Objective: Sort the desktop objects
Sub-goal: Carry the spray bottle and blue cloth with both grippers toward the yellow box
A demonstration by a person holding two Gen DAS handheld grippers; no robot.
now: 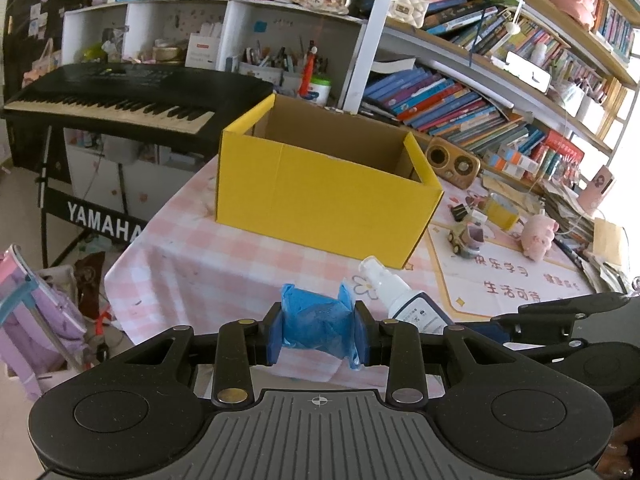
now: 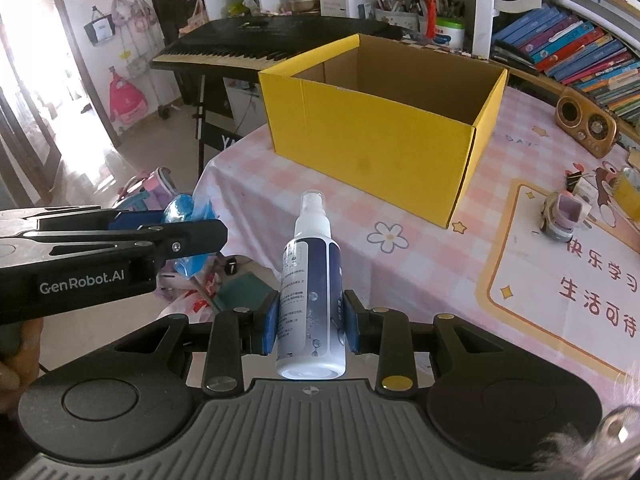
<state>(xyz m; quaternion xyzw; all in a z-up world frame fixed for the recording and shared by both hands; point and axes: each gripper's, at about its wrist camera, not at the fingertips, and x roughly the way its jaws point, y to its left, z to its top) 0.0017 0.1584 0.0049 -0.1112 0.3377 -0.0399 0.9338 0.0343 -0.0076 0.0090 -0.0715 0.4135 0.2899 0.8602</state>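
my left gripper (image 1: pixel 318 330) is clamped on a crumpled blue bag (image 1: pixel 316 320) at bottom centre, my right gripper (image 2: pixel 309 326) squeezes a white spray bottle (image 2: pixel 310 280), and the open yellow box (image 2: pixel 380 128) sits upper centre on the checked tablecloth (image 2: pixel 328 220)

I take the open box (image 2: pixel 376 136) on the table (image 2: pixel 320 200) as my mark. Before it, my right gripper (image 2: pixel 310 326) holds the spray bottle (image 2: pixel 310 300); to that bottle's left, my left gripper (image 1: pixel 318 334) holds the crumpled bag (image 1: pixel 316 322). The keyboard (image 1: pixel 132 96) stands behind the box to its left, the toy car (image 2: pixel 562 216) on the table to its right.
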